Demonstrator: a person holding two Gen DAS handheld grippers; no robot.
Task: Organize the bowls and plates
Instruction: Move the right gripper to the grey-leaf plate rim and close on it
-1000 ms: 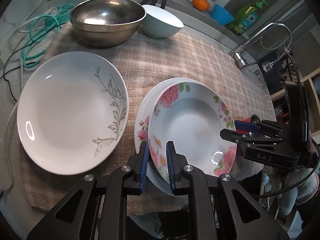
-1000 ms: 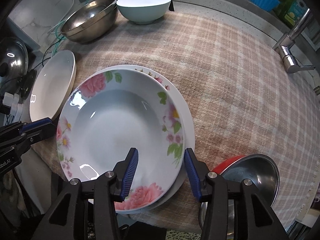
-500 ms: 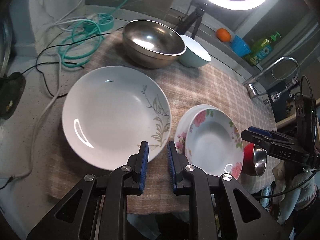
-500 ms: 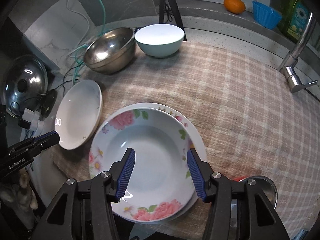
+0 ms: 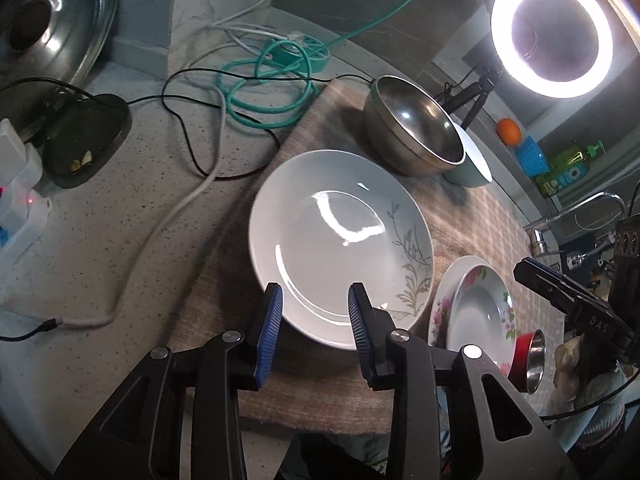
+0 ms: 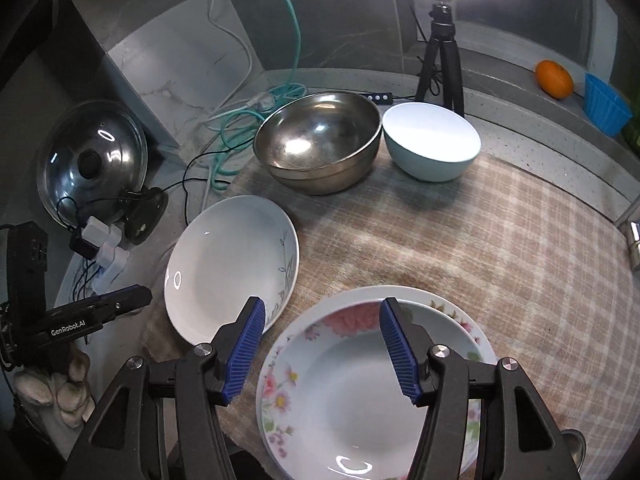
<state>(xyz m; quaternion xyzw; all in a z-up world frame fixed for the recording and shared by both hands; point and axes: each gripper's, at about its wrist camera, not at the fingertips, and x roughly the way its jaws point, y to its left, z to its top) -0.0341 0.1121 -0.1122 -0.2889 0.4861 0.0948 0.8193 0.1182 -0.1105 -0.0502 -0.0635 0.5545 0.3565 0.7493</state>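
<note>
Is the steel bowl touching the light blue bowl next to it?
Touching. The right wrist view shows the steel bowl rim meeting the light blue bowl side, with no gap visible.

A big round white plate with a grey leaf drawing on one side (image 5: 340,248) lies flat on the checked cloth. Just beside it sits a white deep plate with pink flowers on its rim (image 6: 360,396). It rests on top of another flowered plate (image 6: 452,312), whose rim peeks out behind it. At the back of the cloth stands a shiny round metal bowl (image 6: 318,142), right way up. A pale blue bowl, white inside (image 6: 431,142), stands next to it, touching or nearly so.
</note>
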